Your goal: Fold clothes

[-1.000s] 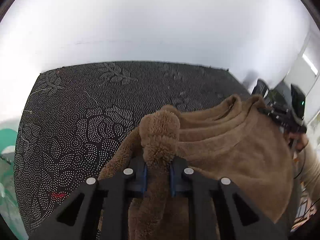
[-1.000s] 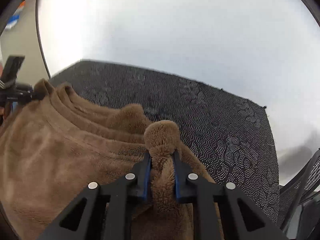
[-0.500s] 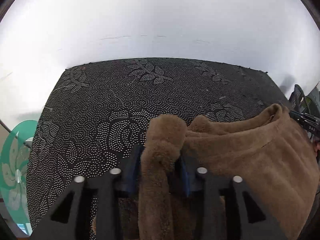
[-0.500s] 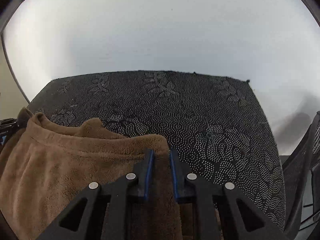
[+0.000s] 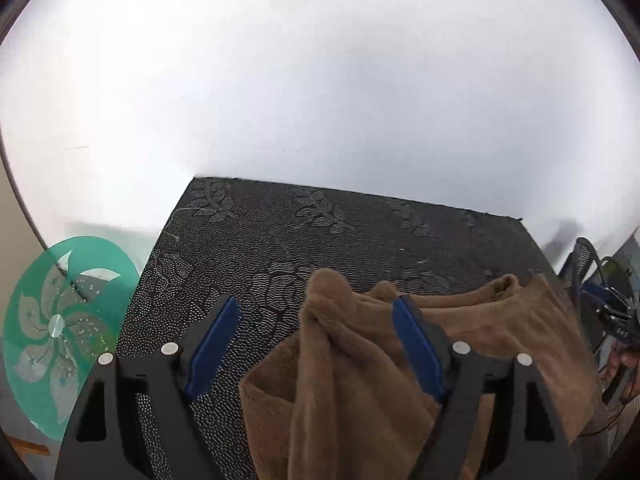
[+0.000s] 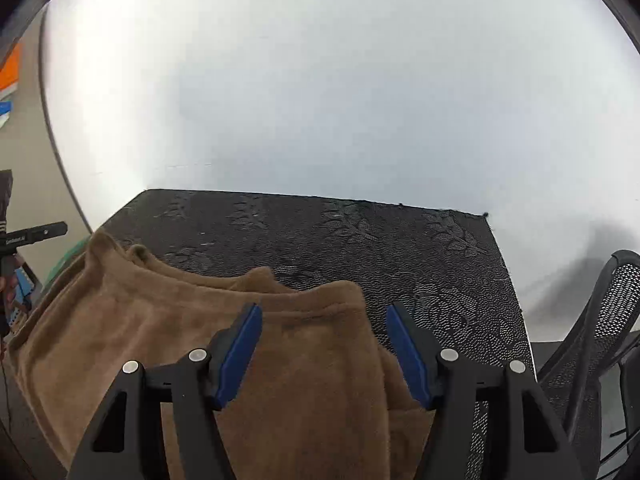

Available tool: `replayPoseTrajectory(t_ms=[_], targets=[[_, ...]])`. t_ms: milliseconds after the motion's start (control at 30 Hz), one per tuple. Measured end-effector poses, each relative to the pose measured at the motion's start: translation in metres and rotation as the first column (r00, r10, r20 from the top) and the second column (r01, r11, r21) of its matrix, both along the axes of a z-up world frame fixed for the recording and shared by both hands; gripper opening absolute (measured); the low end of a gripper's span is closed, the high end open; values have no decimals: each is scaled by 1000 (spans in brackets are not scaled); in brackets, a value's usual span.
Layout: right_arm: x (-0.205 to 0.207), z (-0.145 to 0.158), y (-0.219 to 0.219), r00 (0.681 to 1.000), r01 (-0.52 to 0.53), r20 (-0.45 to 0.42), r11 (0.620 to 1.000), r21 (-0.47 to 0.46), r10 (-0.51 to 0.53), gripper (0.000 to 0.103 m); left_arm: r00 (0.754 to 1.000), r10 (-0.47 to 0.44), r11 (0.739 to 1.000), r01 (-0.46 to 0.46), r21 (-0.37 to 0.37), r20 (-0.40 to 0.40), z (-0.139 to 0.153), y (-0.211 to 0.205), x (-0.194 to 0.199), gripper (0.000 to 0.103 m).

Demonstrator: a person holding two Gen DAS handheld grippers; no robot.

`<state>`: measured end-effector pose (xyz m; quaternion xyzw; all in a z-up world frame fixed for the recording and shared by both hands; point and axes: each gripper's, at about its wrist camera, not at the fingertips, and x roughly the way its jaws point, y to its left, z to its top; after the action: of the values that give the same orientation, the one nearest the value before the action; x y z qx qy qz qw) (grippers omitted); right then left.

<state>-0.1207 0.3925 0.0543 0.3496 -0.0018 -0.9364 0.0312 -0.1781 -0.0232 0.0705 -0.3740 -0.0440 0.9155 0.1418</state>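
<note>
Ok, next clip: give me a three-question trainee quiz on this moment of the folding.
1. True or false: the left tongs are clamped on the brown fleece garment.
2. Multiple choice: what does the garment rest on? A) bare wood B) black floral-patterned cloth C) a white sheet
3. Fill in: at the left edge of the left wrist view stands a round ____ glass disc.

Key
1. False: both the left tongs and the right tongs stand open, with the fleece lying loose between the blue pads.
2. B
3. green
</note>
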Motion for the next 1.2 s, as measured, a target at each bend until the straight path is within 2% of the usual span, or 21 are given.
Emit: replayPoseTrajectory(t_ms=[100, 200, 267, 333, 433, 633, 700, 833, 900, 1000, 1100, 1200], targets=[[16, -7, -24, 996, -80, 42, 996, -33, 81, 66, 994, -109, 994, 109, -25, 17, -3, 31, 23, 86], [26, -22, -42, 986, -128, 102, 990, -54, 133, 66, 982, -177, 978, 183, -97, 68, -28, 61, 33, 86], [30, -38, -48, 978, -133, 154, 990, -54, 140, 66, 981, -168, 970, 183, -158, 101, -47, 68, 38, 86], [32, -58, -48, 970, -114, 211, 992, -49, 122, 66, 982, -113, 967, 143, -209, 149, -71, 64, 35, 86], [34, -69, -42, 973, -125, 188, 989, -75, 137, 67, 985, -95, 982, 117, -147, 145, -89, 46, 33, 91], [34, -73, -51, 978, -121, 170, 993, -4, 120, 70, 992, -69, 974, 90, -207, 109, -92, 54, 35, 96], [33, -73, -49, 979, -112, 168, 994, -9, 112, 70, 992, -54, 975, 78, -210, 116, -89, 54, 35, 96], [51, -54, -51, 988, -53, 145, 998, -20, 55, 70, 989, -23, 987, 45, -154, 146, -71, 52, 50, 97], [71, -39, -56, 993, -64, 94, 997, -36, 67, 70, 991, -55, 992, 68, -107, 123, -58, 56, 68, 97], [98, -27, -64, 997, -66, 43, 997, -43, 68, 72, 990, -117, 986, 125, -114, 76, -49, 70, 98, 97], [110, -37, -69, 993, -83, 84, 995, -56, 88, 72, 987, -145, 975, 155, -159, 71, -53, 84, 115, 97], [109, -59, -69, 984, -95, 145, 995, -38, 99, 74, 988, -119, 974, 135, -184, 95, -67, 85, 115, 102]])
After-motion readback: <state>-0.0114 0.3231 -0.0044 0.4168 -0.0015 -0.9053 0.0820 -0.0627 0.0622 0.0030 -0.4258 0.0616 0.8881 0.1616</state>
